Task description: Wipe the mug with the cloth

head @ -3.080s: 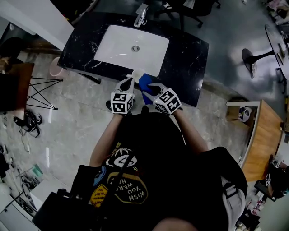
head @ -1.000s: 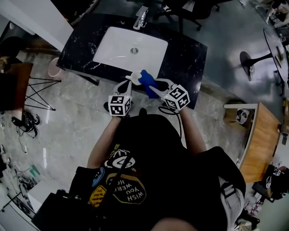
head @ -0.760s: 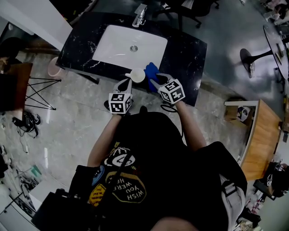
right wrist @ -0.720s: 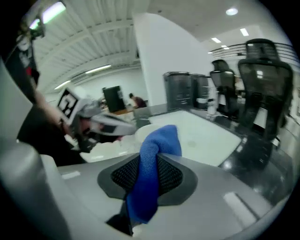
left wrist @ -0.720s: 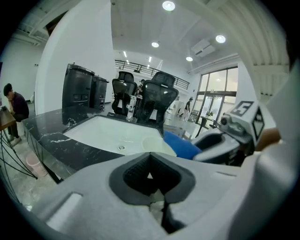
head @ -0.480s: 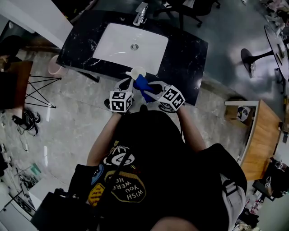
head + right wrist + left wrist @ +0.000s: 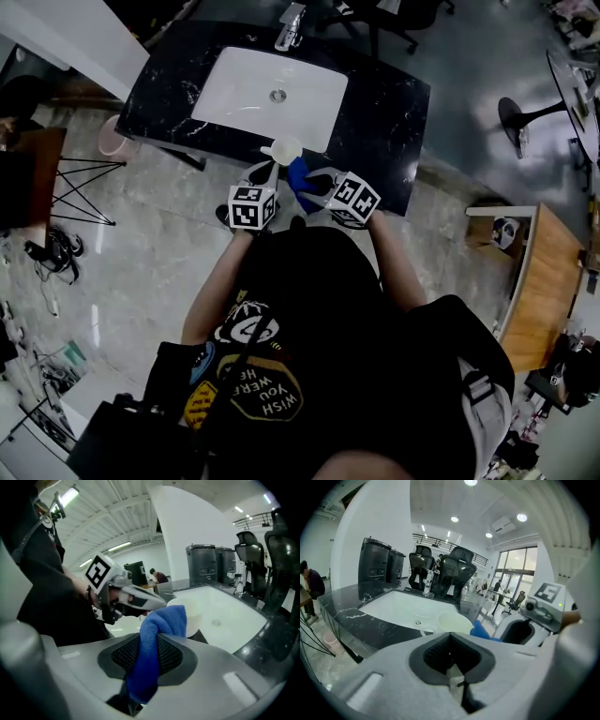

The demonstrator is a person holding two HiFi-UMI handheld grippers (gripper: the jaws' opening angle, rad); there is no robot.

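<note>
Head view: a person is standing at the near edge of a black marble counter (image 7: 386, 105) with a white sink (image 7: 234, 94) set into it, holding both tools just in front of the body. The left gripper (image 7: 265, 174) is holding the pale mug (image 7: 284, 149) above the counter's near edge. In the left gripper view its jaws are pressing together on a pale sliver, apparently the mug's near wall. The right gripper (image 7: 317, 183) is clamping a blue cloth (image 7: 299, 175), which is bunching up out of its closed jaws. The cloth is lying against, or just beside, the mug's right side. Wiping seems to be under way. No view is showing how much of the mug is clean, and setting the mug down is not yet done.
</note>
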